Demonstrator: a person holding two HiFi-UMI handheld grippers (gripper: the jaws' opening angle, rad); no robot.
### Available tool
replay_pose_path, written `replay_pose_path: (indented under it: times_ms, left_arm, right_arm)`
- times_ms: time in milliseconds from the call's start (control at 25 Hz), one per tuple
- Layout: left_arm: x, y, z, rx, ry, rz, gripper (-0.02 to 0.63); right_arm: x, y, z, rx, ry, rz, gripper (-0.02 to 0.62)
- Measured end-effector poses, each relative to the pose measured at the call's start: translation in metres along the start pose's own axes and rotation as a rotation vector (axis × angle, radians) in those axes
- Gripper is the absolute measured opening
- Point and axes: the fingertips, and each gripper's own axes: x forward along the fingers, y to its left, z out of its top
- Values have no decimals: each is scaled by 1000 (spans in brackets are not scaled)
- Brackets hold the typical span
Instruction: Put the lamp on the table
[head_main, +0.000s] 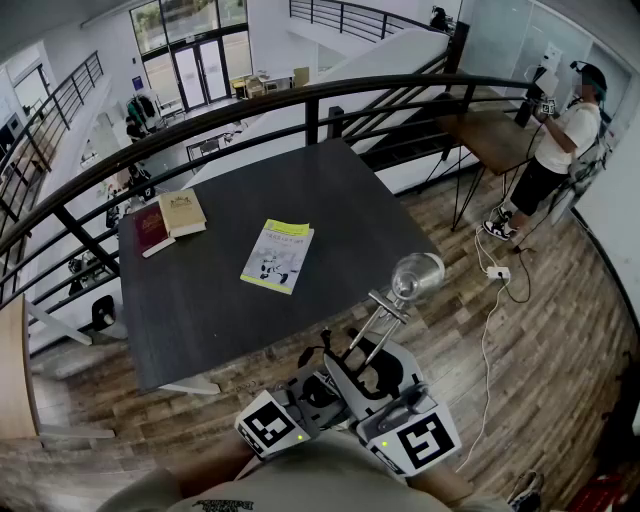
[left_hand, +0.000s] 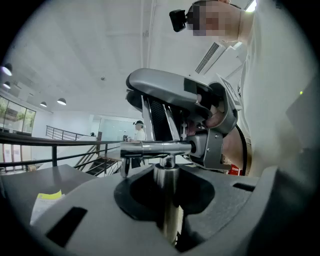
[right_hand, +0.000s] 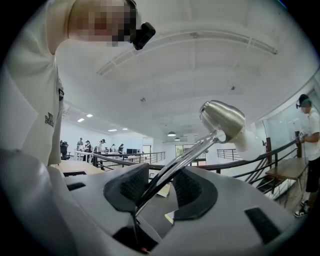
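Note:
The lamp is chrome, with a rounded head (head_main: 417, 275) on a slanted arm, and it hangs in the air just off the near edge of the dark table (head_main: 330, 190). My left gripper (head_main: 328, 378) is shut on its upright stem (left_hand: 167, 210); a short cross bar (left_hand: 155, 147) sits above the jaws. My right gripper (head_main: 378, 365) is shut on the slanted arm (right_hand: 175, 167), which runs between its ribbed pads (right_hand: 131, 186) up to the lamp head (right_hand: 222, 120). The lamp's base is hidden.
On the table lie a yellow-green booklet (head_main: 278, 255), a tan book (head_main: 183, 212) and a red book (head_main: 150, 228). A black railing (head_main: 250, 110) curves behind it. A person (head_main: 560, 140) stands at the far right by another table; a power strip (head_main: 498, 272) lies on the wood floor.

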Motion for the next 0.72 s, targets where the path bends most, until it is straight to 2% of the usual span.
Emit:
replay_pose_path:
  times_ms: [720]
  left_arm:
    - [14,-8,-9,12,24,-8,67]
  right_arm:
    - [-15,-13,-8,18,15,-21,153]
